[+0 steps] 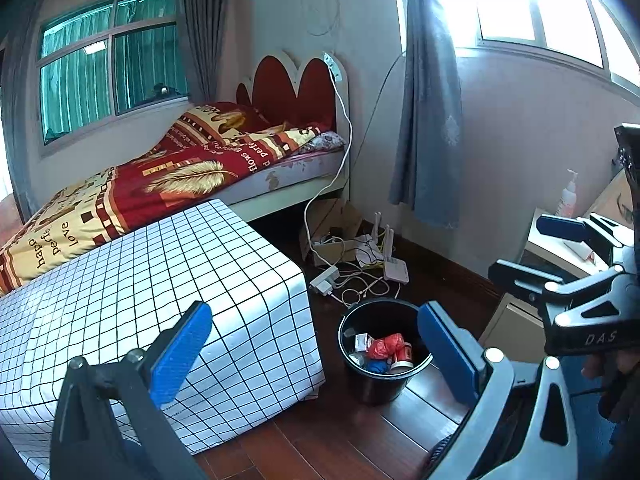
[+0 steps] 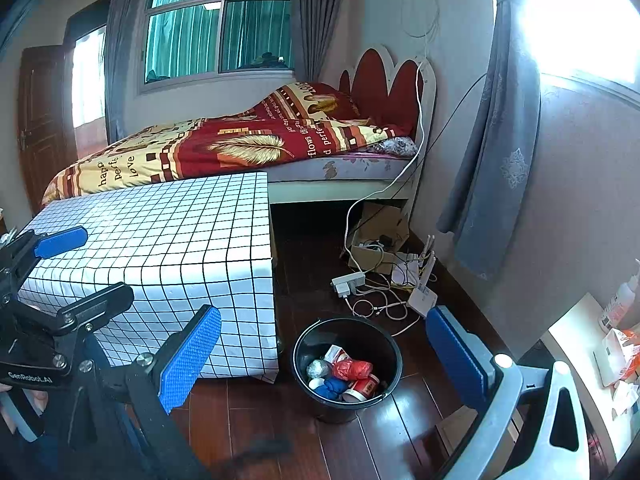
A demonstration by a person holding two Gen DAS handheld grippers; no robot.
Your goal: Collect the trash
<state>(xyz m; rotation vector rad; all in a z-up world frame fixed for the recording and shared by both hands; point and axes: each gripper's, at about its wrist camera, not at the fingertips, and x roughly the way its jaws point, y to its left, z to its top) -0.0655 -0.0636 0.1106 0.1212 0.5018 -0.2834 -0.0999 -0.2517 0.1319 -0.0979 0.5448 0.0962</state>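
We hold both grippers, jaws wide and empty | bucket [image 2: 347, 368] of trash on floor ahead, nearer right gripper [image 2: 324, 364] | surface [image 2: 160, 240] bare

The top of the black bucket [image 2: 347, 364] is open, so a hand-held gripper could come straight down into it — but trash already fills the bottom. The checked tabletop [image 2: 168, 240] stands close on its left. Behind it, cables [image 2: 376, 300] and a white router [image 2: 422, 294] clutter the floor [image 2: 248, 416]. The floor in front lies bare.
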